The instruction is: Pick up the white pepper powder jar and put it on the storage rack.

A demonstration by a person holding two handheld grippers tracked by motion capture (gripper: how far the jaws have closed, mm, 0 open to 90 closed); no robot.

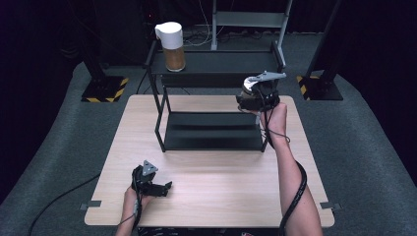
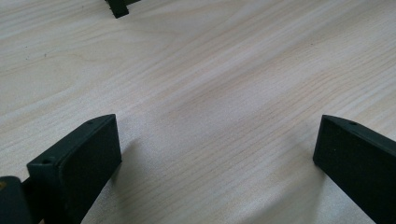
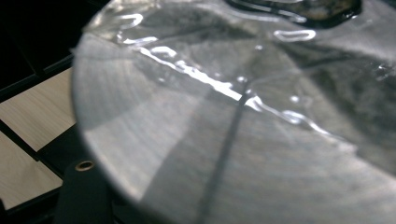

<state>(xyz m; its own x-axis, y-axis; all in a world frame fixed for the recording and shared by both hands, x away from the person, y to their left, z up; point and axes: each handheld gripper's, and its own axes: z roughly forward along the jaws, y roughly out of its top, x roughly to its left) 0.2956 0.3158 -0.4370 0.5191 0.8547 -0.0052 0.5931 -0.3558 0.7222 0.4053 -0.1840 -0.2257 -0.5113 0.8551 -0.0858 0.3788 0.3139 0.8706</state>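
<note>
My right gripper (image 1: 252, 100) is raised at the right end of the black two-tier rack (image 1: 216, 63), between its two shelves in height. It is shut on a small jar (image 1: 249, 92) with a silvery top and brownish contents. In the right gripper view the jar's shiny round surface (image 3: 243, 121) sits close to the camera, and one black finger (image 3: 85, 193) shows at the lower left. Near the table's front left, my left gripper (image 1: 164, 188) lies low over the wood. Its jaws (image 2: 217, 154) stand wide apart with bare wood between them.
A taller jar (image 1: 172, 45) with a white lid and brown contents stands at the left end of the rack's top shelf. The lower shelf (image 1: 214, 132) is bare. The wooden table (image 1: 211, 196) lies open in front of the rack. Dark stands sit on the floor behind.
</note>
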